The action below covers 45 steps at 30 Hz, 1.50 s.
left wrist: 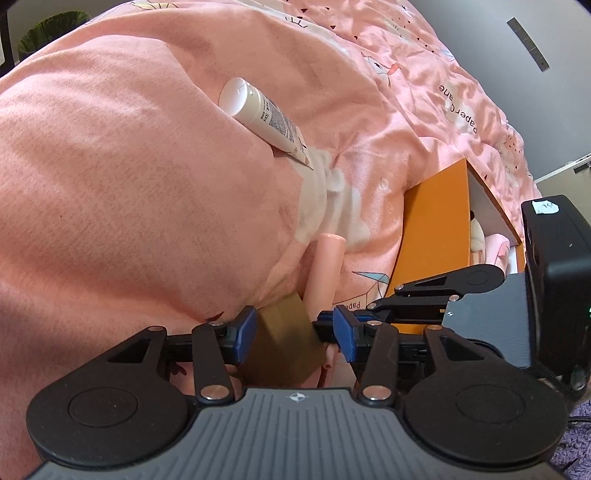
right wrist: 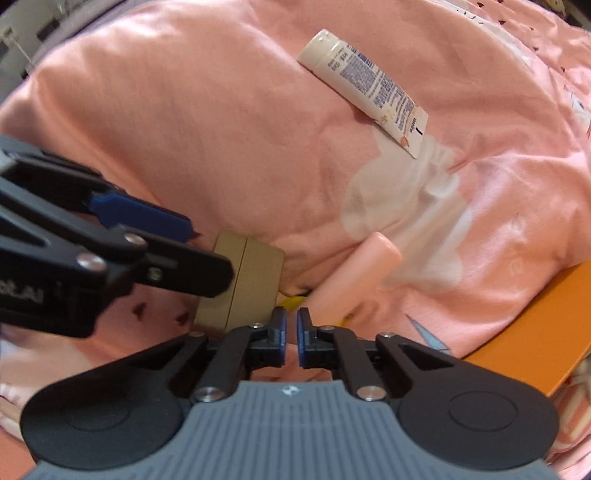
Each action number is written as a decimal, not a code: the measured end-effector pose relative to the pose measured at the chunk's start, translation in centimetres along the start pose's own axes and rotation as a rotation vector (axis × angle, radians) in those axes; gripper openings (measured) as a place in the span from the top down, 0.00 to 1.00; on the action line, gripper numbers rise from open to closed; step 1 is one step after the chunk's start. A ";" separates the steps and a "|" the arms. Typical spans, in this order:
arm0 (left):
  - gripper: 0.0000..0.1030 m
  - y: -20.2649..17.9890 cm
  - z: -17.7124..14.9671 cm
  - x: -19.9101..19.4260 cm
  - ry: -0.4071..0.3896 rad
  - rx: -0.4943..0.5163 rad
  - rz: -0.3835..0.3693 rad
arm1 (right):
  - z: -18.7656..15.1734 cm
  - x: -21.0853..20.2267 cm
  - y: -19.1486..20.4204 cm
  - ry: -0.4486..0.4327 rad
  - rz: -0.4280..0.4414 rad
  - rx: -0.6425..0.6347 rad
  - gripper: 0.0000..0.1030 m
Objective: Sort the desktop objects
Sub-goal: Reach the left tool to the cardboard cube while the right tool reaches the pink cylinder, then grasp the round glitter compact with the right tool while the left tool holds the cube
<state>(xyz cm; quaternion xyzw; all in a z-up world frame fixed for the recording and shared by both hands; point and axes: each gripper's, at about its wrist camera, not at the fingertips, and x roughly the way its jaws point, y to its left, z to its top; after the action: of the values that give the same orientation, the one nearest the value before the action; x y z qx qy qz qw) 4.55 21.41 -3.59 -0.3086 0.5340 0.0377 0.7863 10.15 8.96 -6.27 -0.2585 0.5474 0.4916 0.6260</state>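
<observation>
Covering the bed, rumpled pink quilt, grey wall behind

The bed cover is showing salmon pink, patterned with white cloud shapes and small dark marks. A white tube is carrying dense dark print. The slim tube is glowing peach, the tape roll is looking tan, and the box is showing orange.
</observation>
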 end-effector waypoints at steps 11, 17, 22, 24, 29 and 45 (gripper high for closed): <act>0.45 -0.4 -1.4 0.4 0.042 -0.015 0.104 | -1.7 -0.4 0.9 -0.003 0.079 -0.015 0.92; 0.42 -0.9 -2.6 1.4 0.096 0.019 0.151 | -3.2 -0.7 1.1 -0.018 0.080 -0.018 0.92; 0.43 -1.3 -3.3 2.2 0.103 0.054 0.200 | -4.5 -0.8 1.6 -0.057 0.040 -0.025 0.93; 0.46 -1.2 -3.6 2.2 0.102 0.070 0.209 | -5.1 -1.1 2.1 -0.086 0.012 -0.040 0.93; 0.55 -1.2 -4.1 2.5 0.085 0.092 0.234 | -6.8 -2.6 3.5 -0.155 -0.043 -0.083 0.91; 0.55 -1.4 -5.6 2.3 0.062 0.168 0.268 | -13.4 -6.8 6.5 -0.259 -0.204 0.048 0.89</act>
<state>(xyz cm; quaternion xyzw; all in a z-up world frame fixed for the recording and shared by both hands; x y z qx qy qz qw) 1.46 16.70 -6.27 -0.1686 0.5956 0.0878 0.7805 -0.96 -2.39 -2.04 -0.2320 0.4444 0.4416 0.7441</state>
